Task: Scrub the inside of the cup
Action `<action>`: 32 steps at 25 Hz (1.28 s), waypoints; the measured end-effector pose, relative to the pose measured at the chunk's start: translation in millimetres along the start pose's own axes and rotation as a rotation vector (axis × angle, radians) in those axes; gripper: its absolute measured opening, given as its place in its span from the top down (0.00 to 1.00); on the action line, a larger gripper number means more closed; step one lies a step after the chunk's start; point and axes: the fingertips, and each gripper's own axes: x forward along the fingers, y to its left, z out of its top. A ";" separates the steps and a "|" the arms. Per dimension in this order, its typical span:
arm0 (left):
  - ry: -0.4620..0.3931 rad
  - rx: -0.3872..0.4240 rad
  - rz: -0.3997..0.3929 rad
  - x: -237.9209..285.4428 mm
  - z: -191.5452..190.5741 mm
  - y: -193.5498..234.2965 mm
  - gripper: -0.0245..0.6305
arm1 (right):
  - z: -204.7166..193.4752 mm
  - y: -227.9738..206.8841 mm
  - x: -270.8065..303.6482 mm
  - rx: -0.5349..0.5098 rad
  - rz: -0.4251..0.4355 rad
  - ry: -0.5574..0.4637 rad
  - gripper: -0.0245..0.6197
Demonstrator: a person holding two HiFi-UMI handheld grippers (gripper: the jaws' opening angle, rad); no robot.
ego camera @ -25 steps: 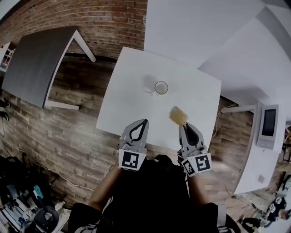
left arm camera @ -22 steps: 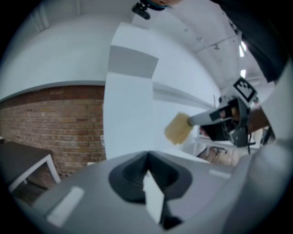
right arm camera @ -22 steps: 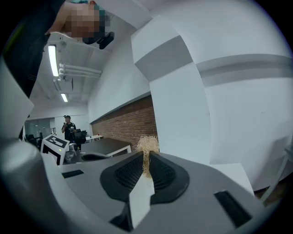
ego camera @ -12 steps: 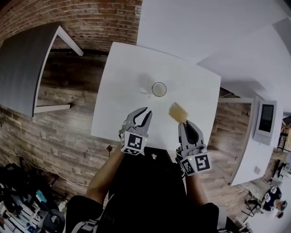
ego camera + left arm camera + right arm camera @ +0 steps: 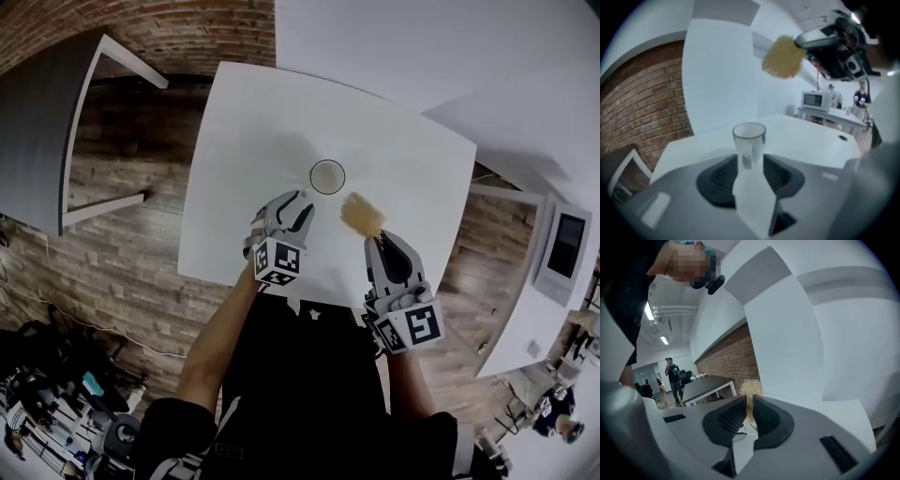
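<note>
Cup: clear cup [image 5: 327, 177] stands upright on the white table [image 5: 244, 131], a little above the centre of the head view. In the left gripper view [image 5: 749, 139] it is at mid-frame.
Left gripper: left gripper [image 5: 297, 201] sits just below and left of the cup, tips near it but apart from it.
Left jaws: spread and opening. The cup shows through the gap beyond the tips, and the pads touch nothing.
Scrubber: tan fibrous scrubber [image 5: 362, 215] is right of and below the cup, held clear of the rim. It also shows in the upper part of the left gripper view [image 5: 783, 56].
Right gripper: right gripper [image 5: 377, 241] is in the lower right of centre.
Right jaws: pressed onto the scrubber [image 5: 751, 390], whose tuft sticks out past the tips.
Surroundings: grey table [image 5: 37, 122] at upper left, over the wood floor.
</note>
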 end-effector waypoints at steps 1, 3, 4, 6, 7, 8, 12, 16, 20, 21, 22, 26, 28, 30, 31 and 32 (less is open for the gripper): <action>0.009 0.006 -0.001 6.2 -2.5 0.3 0.73 | -1.6 -3.5 2.5 -0.007 -0.002 0.005 0.91; 0.023 0.021 0.005 16.0 -5.4 1.1 0.73 | -4.8 -9.4 7.3 -0.027 -0.004 0.017 0.91; 0.026 0.029 0.011 19.3 -5.6 2.0 0.73 | -6.3 -11.7 9.7 -0.031 -0.003 0.020 0.91; 0.023 0.036 0.021 23.1 -4.4 4.6 0.73 | -9.5 -14.7 14.2 -0.029 0.000 0.027 0.91; 0.019 0.036 0.024 24.1 -3.6 5.6 0.73 | -11.4 -15.3 15.8 -0.028 0.001 0.032 0.91; 0.013 0.035 0.028 24.5 -2.8 6.2 0.73 | -13.6 -15.4 17.2 -0.031 0.003 0.038 0.91; -0.036 -0.006 0.028 23.2 -0.4 9.3 0.84 | -21.3 -12.6 23.8 -0.066 0.026 0.076 0.91; -0.045 -0.029 0.000 18.2 -0.5 4.1 0.85 | -26.1 -10.8 30.2 -0.087 0.059 0.127 0.91; -0.019 -0.037 -0.001 2.4 -9.5 -7.7 0.85 | -33.6 -4.8 35.0 -0.112 0.103 0.193 0.91; -0.009 -0.039 -0.001 -3.1 -12.7 -11.6 0.85 | -36.5 -2.2 36.8 -0.113 0.120 0.212 0.91; 0.000 -0.041 0.000 -9.0 -15.7 -15.7 0.85 | -40.4 0.9 39.0 -0.113 0.137 0.235 0.91; 0.025 -0.062 -0.002 -31.4 -25.6 -35.4 0.85 | -67.0 16.2 48.2 -0.110 0.215 0.362 0.91; 0.029 -0.069 -0.012 -38.5 -30.8 -44.5 0.85 | -83.3 22.9 54.1 -0.103 0.246 0.419 0.91; 0.032 -0.071 -0.019 -44.0 -35.3 -50.8 0.85 | -99.2 29.7 59.8 -0.096 0.273 0.485 0.91; 0.033 -0.072 -0.019 -46.2 -36.8 -52.7 0.85 | -107.4 33.2 62.3 -0.096 0.287 0.525 0.91; 0.034 -0.073 -0.018 -47.8 -37.7 -53.8 0.85 | -115.5 36.3 64.9 -0.099 0.300 0.566 0.91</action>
